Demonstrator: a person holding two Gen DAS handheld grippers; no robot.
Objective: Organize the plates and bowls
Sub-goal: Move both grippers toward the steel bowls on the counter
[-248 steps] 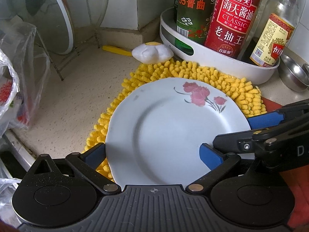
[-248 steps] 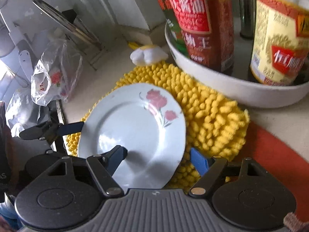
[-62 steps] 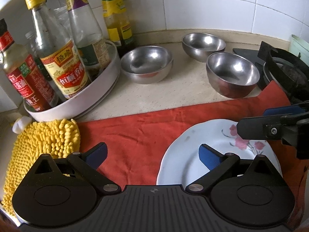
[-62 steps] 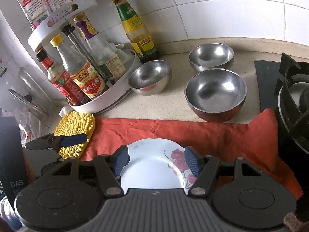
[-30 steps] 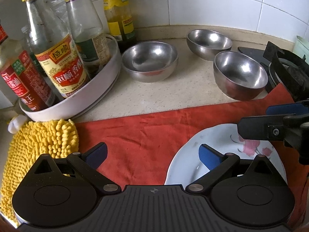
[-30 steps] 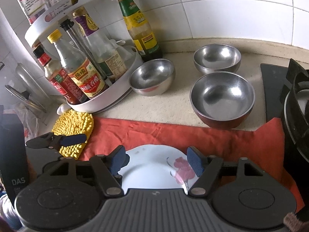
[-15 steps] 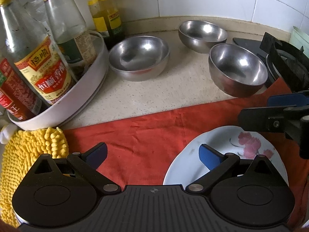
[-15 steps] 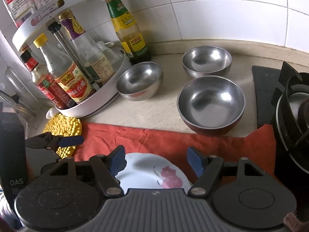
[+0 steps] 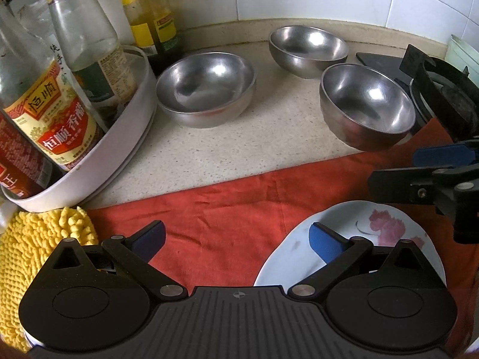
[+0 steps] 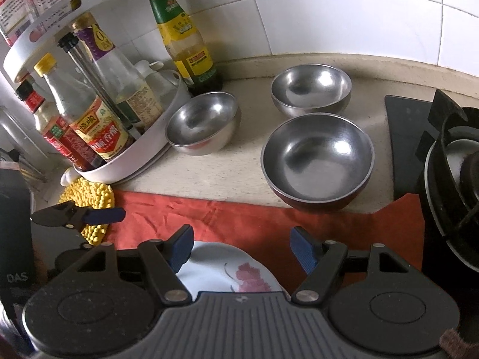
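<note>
my left gripper and right gripper both hung with jaws spread wide, gripping nothing. the white flowered plate lay on the red cloth at the near edge, under my right gripper. 3 steel bowls sat apart on the counter beyond, right of the bottle rack.
</note>
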